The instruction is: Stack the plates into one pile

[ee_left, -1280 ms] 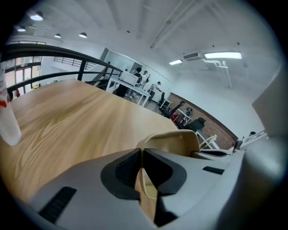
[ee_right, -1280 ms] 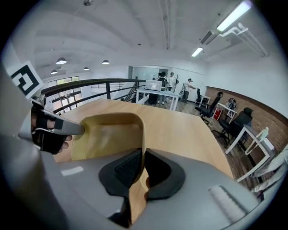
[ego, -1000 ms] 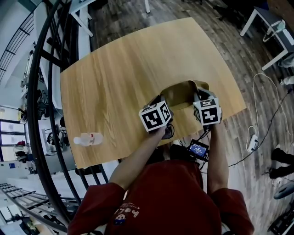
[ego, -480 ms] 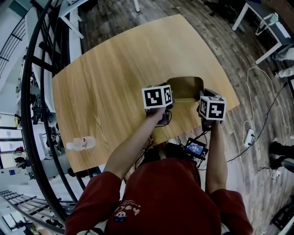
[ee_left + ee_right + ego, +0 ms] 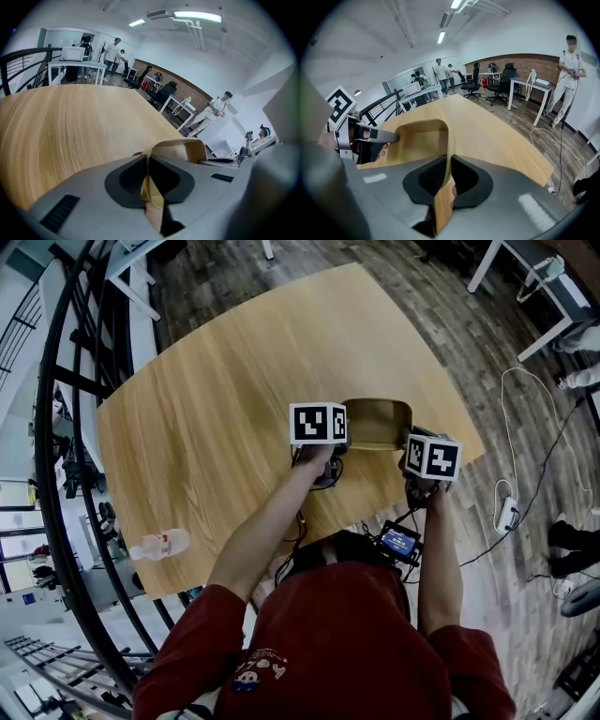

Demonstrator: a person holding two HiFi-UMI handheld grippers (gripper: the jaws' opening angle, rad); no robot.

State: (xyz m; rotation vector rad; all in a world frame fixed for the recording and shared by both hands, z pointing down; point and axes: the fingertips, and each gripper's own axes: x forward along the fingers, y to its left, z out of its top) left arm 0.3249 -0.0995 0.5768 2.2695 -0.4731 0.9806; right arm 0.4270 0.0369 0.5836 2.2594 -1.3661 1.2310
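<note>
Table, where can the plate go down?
The table is bare across its far and left parts, from the wooden plate outward. It is crowded at the near edge, where the left gripper and right gripper clamp the plate. A bottle lies by the near-left corner.

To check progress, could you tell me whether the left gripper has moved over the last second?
Yes: in the head view the left gripper has moved away from the table's near edge, toward its middle, holding the plate.
</note>
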